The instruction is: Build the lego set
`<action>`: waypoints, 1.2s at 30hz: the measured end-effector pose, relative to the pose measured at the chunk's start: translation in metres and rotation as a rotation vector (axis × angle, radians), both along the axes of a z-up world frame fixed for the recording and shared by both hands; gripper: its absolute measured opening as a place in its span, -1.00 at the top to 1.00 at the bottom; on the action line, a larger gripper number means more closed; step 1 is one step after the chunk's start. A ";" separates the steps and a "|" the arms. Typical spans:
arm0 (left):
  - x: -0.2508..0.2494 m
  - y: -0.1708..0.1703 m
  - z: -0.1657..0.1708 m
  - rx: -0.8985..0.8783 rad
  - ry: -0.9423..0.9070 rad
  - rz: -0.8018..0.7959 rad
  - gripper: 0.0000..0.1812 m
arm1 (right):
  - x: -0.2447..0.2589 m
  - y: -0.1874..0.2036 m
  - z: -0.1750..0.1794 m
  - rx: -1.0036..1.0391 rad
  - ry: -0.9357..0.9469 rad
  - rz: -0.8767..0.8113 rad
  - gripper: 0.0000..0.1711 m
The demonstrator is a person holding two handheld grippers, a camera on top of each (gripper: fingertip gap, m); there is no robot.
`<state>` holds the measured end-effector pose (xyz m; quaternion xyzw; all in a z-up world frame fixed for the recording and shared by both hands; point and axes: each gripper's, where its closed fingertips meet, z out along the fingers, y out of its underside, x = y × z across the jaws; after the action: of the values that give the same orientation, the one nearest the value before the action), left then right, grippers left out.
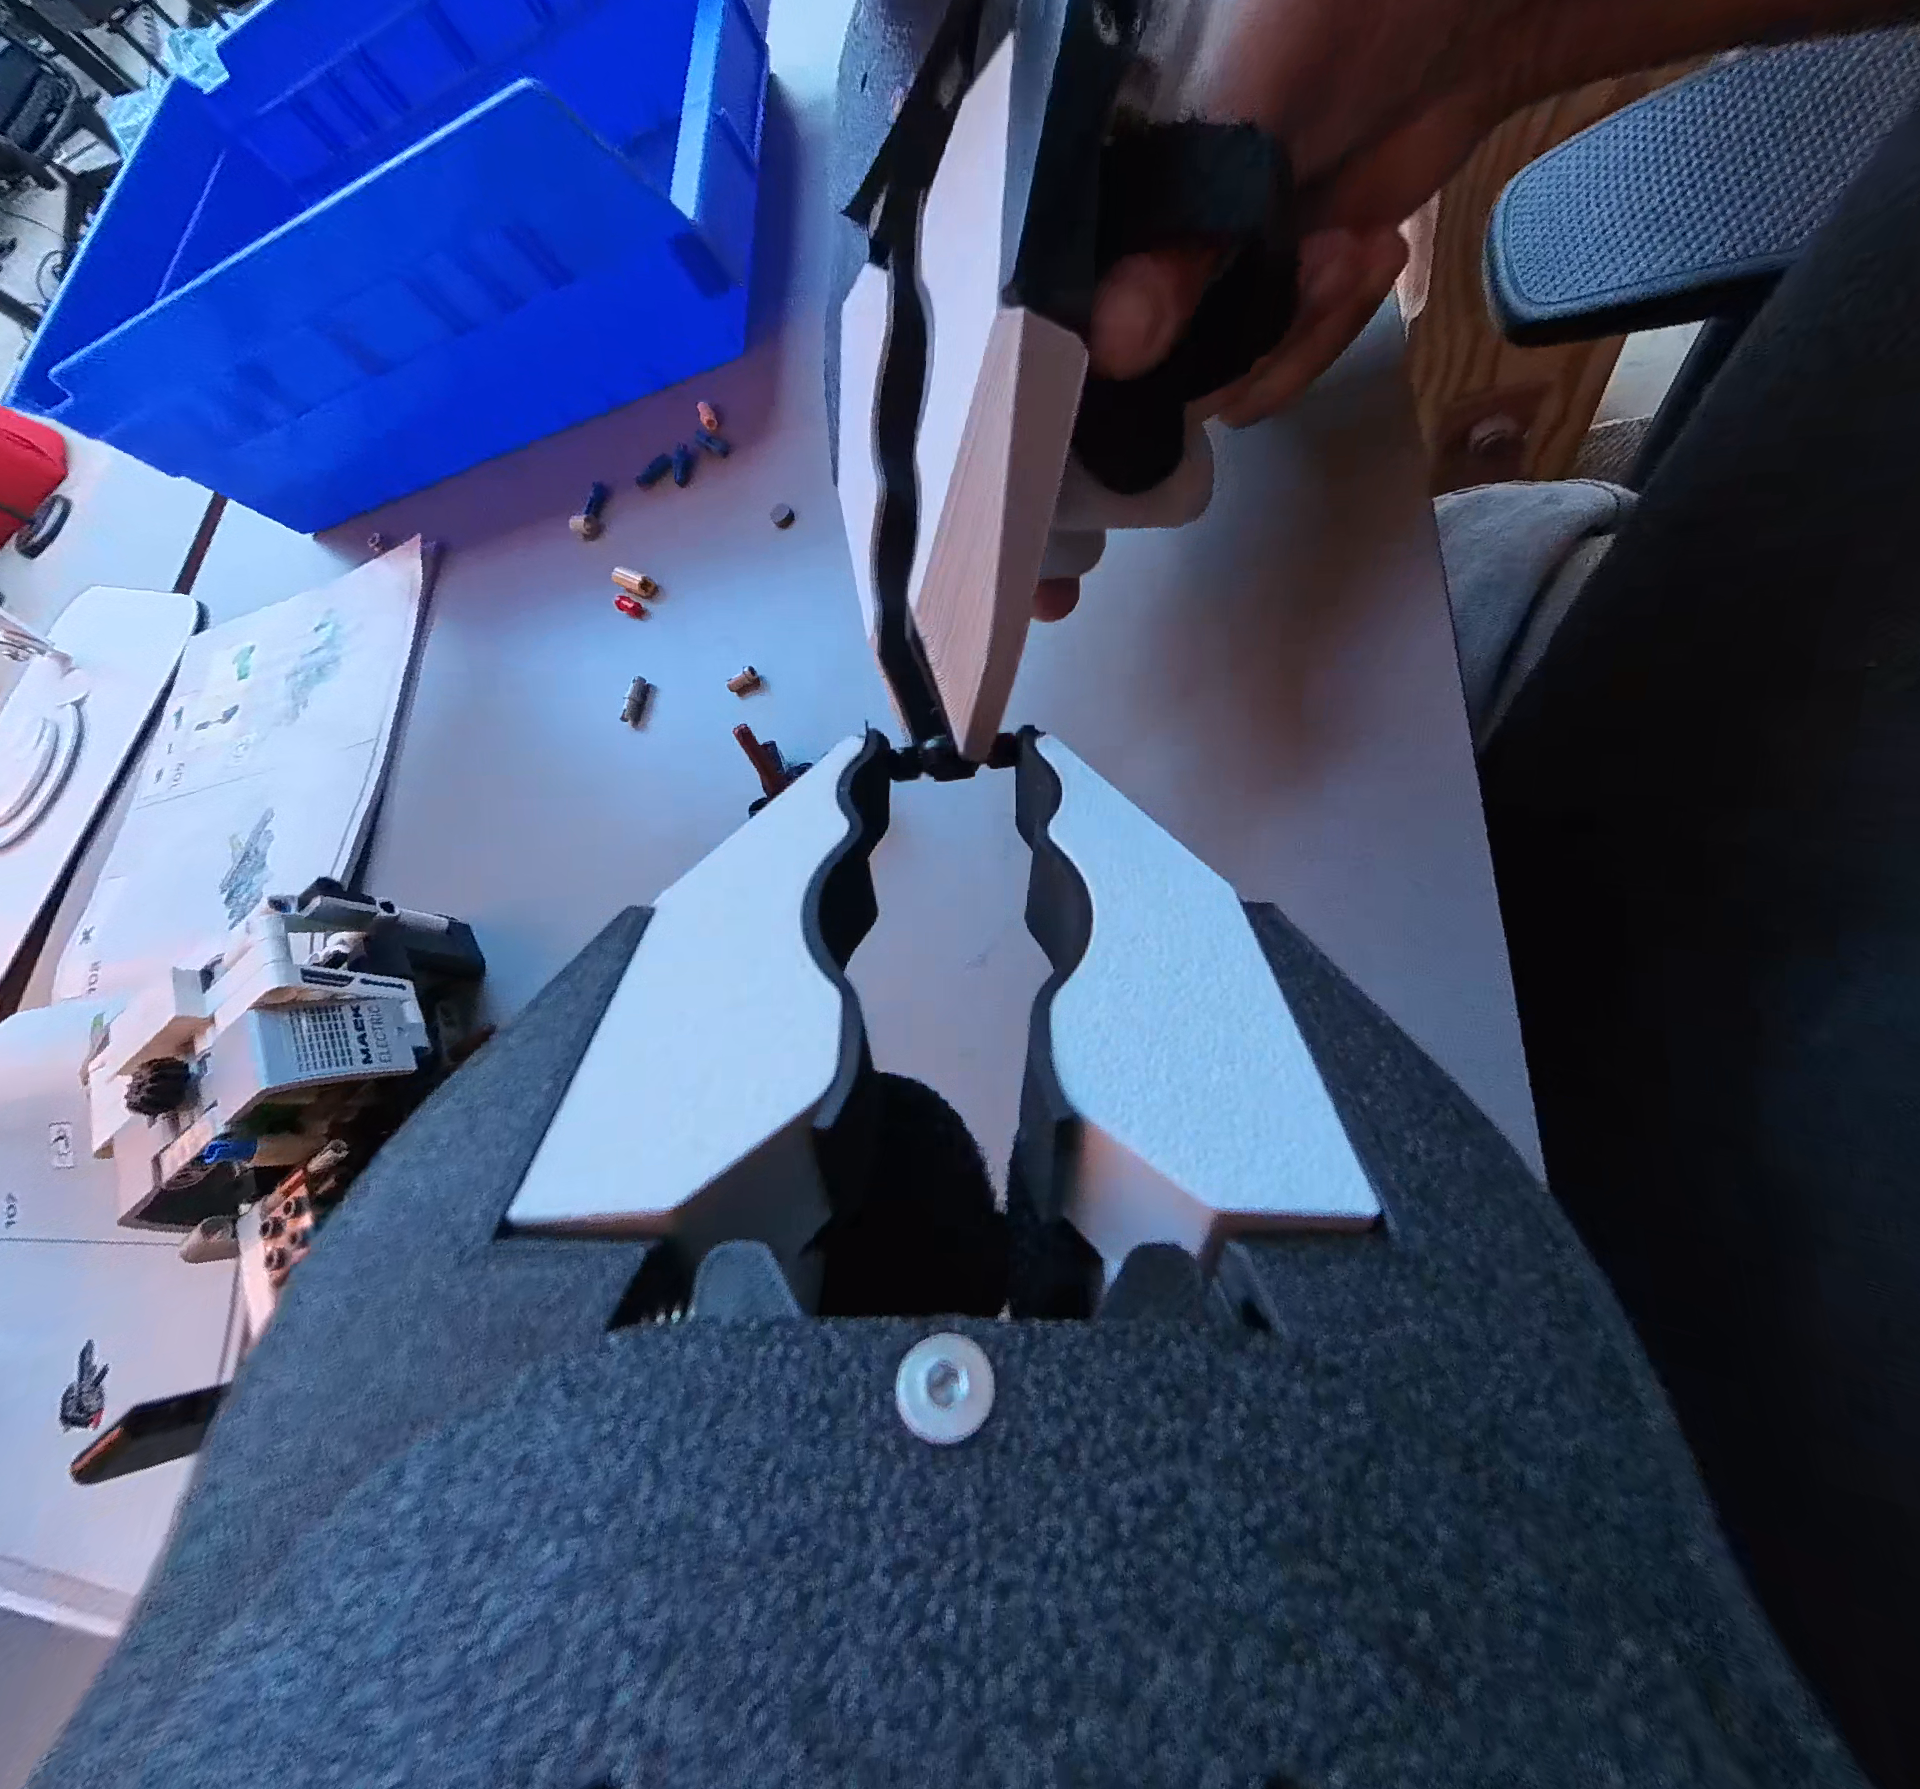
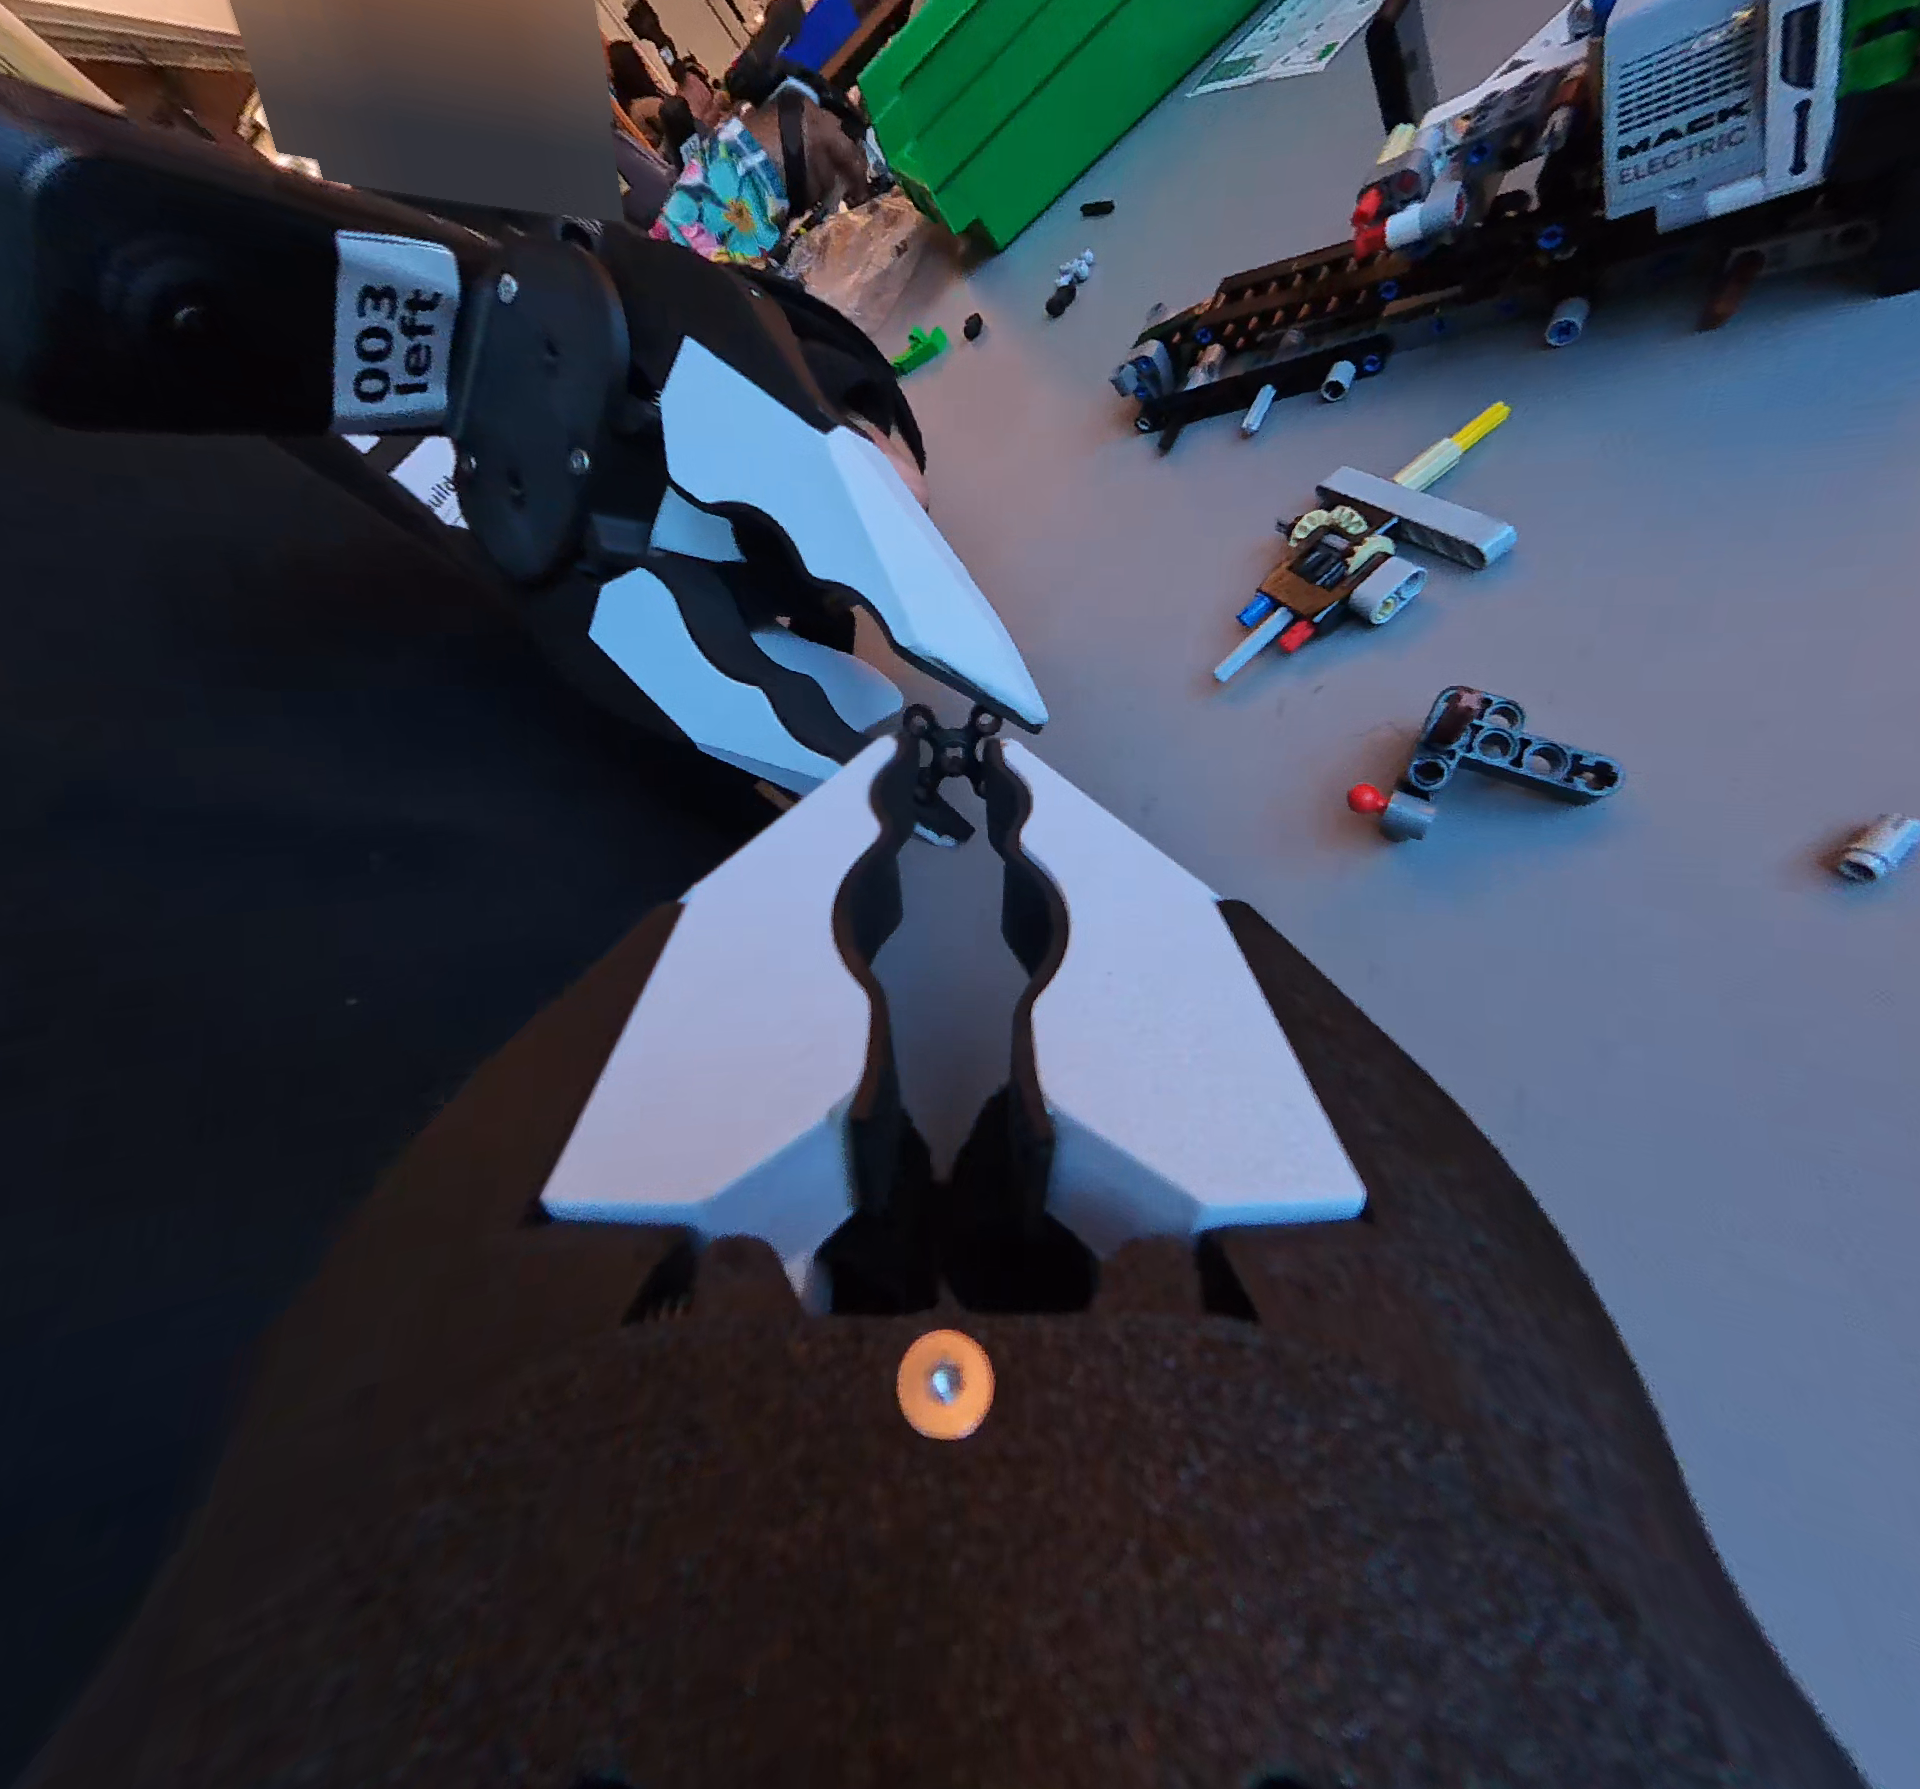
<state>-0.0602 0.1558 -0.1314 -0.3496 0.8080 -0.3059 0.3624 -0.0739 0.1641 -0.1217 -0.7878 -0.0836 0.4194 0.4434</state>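
Note:
A small black lego connector [image 2: 951,750] with several round holes is held above the grey table [image 2: 1558,1064], pinched by both grippers at once. My right gripper [image 2: 951,763] is shut on its lower part. My left gripper [image 2: 961,719] comes in from the upper left and grips its top ends. In the left wrist view my left gripper [image 1: 948,754] is shut on the black connector [image 1: 940,766], and the right gripper [image 1: 935,737], held by a hand, reaches down onto it from above.
A part-built white truck [image 2: 1714,77] with its dark chassis [image 2: 1299,326] stands at the back right, and it also shows in the left wrist view [image 1: 291,1043]. A gear sub-assembly [image 2: 1340,576], a grey L-beam [image 2: 1507,752], a green bin [image 2: 1091,25], a blue bin [image 1: 416,181], loose pins [image 1: 665,472] and an instruction booklet [image 1: 281,700] lie around. Only a small space, under 4 cm, lies between the two pairs of fingers.

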 end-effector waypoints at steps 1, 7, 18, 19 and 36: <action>0.000 0.000 -0.001 0.013 0.006 0.002 0.76 | 0.000 0.000 -0.001 -0.007 -0.008 -0.001 0.87; 0.003 0.000 -0.006 0.066 0.020 0.012 0.76 | 0.003 0.000 -0.006 -0.022 -0.033 -0.015 0.85; 0.004 0.005 -0.010 0.117 0.029 0.030 0.76 | 0.004 0.003 -0.010 -0.033 -0.154 -0.044 0.79; 0.004 0.005 -0.010 0.120 0.028 0.028 0.76 | 0.005 0.003 -0.011 -0.033 -0.152 -0.045 0.82; 0.004 0.008 -0.014 0.199 0.027 0.054 0.76 | 0.001 0.005 -0.010 -0.080 -0.087 -0.052 0.68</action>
<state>-0.0557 0.1637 -0.1450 -0.3376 0.8295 -0.2093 0.3926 -0.0730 0.1695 -0.1318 -0.8242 -0.0655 0.3762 0.4182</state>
